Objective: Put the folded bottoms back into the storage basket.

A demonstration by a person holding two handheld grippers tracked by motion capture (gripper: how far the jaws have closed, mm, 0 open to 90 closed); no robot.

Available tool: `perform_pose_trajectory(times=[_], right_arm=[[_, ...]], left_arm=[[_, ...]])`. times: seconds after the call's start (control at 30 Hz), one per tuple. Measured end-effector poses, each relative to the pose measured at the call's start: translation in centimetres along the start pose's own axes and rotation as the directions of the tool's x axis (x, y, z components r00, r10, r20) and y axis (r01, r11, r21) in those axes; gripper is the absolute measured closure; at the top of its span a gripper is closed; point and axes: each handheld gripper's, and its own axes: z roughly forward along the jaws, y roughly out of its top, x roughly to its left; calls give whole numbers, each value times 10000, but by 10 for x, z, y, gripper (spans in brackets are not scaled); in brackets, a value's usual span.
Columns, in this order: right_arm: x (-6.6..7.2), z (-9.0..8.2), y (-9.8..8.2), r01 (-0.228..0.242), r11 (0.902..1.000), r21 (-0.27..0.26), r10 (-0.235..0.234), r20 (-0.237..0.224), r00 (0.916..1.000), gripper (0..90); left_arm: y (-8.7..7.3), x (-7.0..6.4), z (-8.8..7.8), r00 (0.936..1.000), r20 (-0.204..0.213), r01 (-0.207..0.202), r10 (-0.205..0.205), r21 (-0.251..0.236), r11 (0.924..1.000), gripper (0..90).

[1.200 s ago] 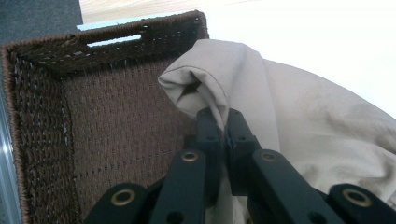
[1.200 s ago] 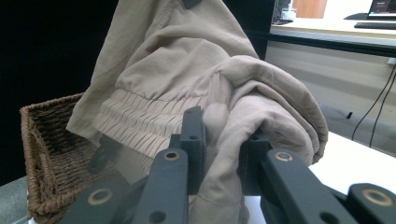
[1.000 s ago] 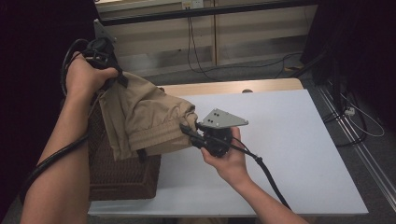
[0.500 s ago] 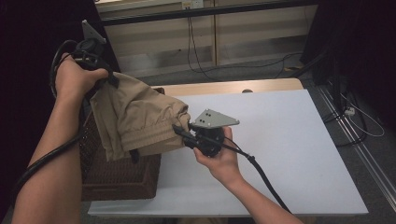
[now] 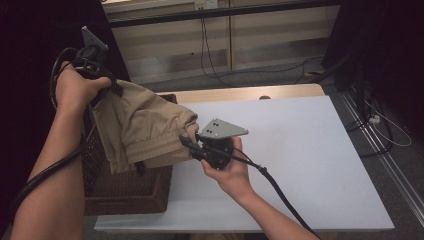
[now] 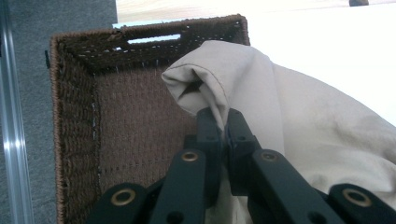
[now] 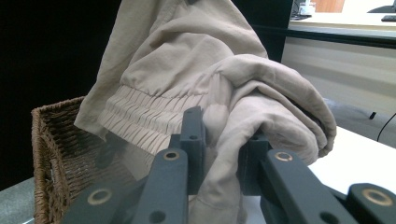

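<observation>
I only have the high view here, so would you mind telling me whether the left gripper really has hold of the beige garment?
Observer: Yes. In the left gripper view the left gripper is shut on a folded edge of the beige garment.
Operator: Thank you. And how much cloth does the right one have?
Observer: In the right gripper view the right gripper pinches a thick bunch beside the gathered elastic band.
Operator: Is anything left inside the basket?
Observer: The left gripper view looks into the wicker basket; the woven bottom that shows is bare, though the garment hides part of it.
</observation>
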Motion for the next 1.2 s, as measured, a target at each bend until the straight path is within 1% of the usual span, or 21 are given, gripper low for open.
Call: perform_pose_trajectory(times=[0.07, 0.17, 0.5, 0.63, 0.7, 0.73, 1.1, 1.2], right_arm=[[1, 1, 0, 10, 10000, 34, -10, -27, 10000, 771], [2, 3, 1, 68, 10000, 16, -68, 10, 10000, 771], [6, 11, 1, 112, 9999, 107, -111, -71, 9999, 771], [9, 13, 1, 119, 9998, 132, -118, -120, 9999, 771], [9, 15, 0, 117, 9998, 164, -116, -106, 9999, 771], [9, 15, -1, 107, 9998, 190, -105, -113, 9999, 770], [11, 22, -4, 90, 9997, 246, -86, -138, 9999, 770], [12, 23, -4, 63, 9996, 275, -59, -149, 9999, 770]], left_arm=[[0, 0, 0, 10000, -62, -5, 5, -22, 10000, 872], [-1, 2, -1, 10000, -35, -16, 16, -82, 10000, 872], [-3, 11, 1, 9999, -90, 120, -121, -86, 9999, 872], [-5, 16, 3, 9999, 3, 171, -171, -94, 9998, 872], [-6, 19, 4, 9996, 193, 197, -195, -104, 9998, 871], [-6, 20, 5, 9996, 126, 255, -254, -101, 9996, 872], [-8, 25, 10, 9998, 11, 179, -178, -87, 9998, 872], [-9, 27, 11, 9997, 7, 244, -244, -115, 9996, 872]])
